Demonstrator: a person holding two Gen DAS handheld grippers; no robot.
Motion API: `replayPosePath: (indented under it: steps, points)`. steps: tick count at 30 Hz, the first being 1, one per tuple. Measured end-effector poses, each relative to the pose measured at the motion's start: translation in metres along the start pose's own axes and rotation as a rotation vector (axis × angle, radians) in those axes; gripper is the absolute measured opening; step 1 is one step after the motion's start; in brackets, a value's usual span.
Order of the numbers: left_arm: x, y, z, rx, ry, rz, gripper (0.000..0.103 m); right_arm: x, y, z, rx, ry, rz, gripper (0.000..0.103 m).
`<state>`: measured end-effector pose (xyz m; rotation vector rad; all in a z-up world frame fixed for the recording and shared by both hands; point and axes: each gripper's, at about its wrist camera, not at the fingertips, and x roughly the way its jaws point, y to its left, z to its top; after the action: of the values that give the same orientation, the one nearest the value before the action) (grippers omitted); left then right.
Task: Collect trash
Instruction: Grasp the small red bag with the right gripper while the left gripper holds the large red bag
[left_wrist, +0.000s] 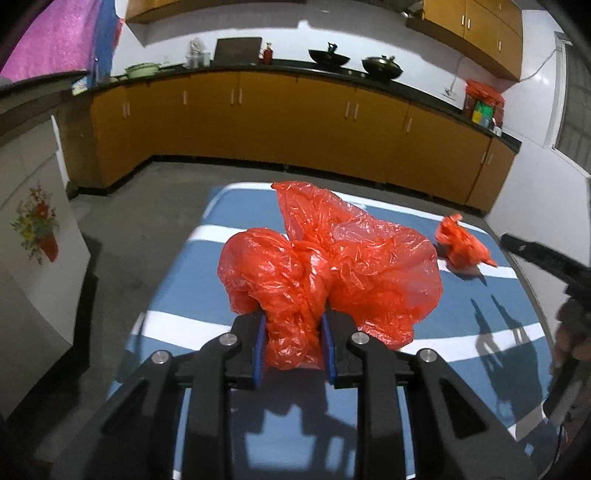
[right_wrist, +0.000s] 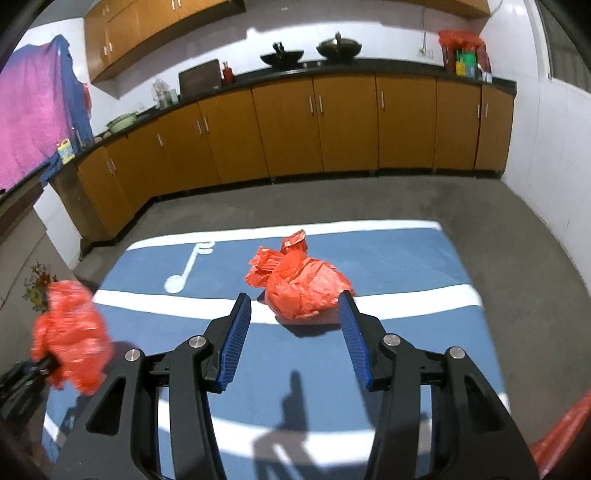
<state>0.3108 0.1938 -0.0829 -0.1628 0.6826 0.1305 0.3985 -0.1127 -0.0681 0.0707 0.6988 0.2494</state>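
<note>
Left gripper (left_wrist: 291, 343): jaws clamped on bunched red bag (left_wrist: 325, 273), held above blue mat (left_wrist: 207, 280). Right gripper (right_wrist: 295, 332): jaws apart, aimed at small red bundle (right_wrist: 299, 288) lying on mat just ahead. I judge step: second pickup. Next: advance, straddle bundle, close.

Grippers: two, one closed, one spread.
Left gripper (left_wrist: 291, 332) was clamped on the red bag (left_wrist: 328, 269); right gripper (right_wrist: 295, 314) stood wide apart just short of the red bundle (right_wrist: 303, 284).
</note>
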Motion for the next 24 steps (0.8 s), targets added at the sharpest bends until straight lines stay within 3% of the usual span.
replayPosePath:
  steps: [8, 14, 17, 24]
  points:
    - [0.004, 0.005, 0.007, 0.011, -0.010, 0.006, 0.025, 0.040, 0.013, -0.004, -0.036, 0.019, -0.033, 0.045]
    - [0.011, 0.000, 0.004, 0.024, 0.010, 0.006, 0.025, 0.055, 0.020, -0.006, -0.083, 0.069, -0.058, 0.014]
    - [0.010, 0.000, 0.005, 0.031, 0.012, 0.003, 0.025, 0.048, 0.020, -0.009, -0.094, 0.064, -0.052, 0.008]
    - [-0.007, -0.011, 0.004, 0.055, 0.002, -0.026, 0.026, -0.003, -0.008, -0.019, -0.027, 0.045, -0.016, 0.005]
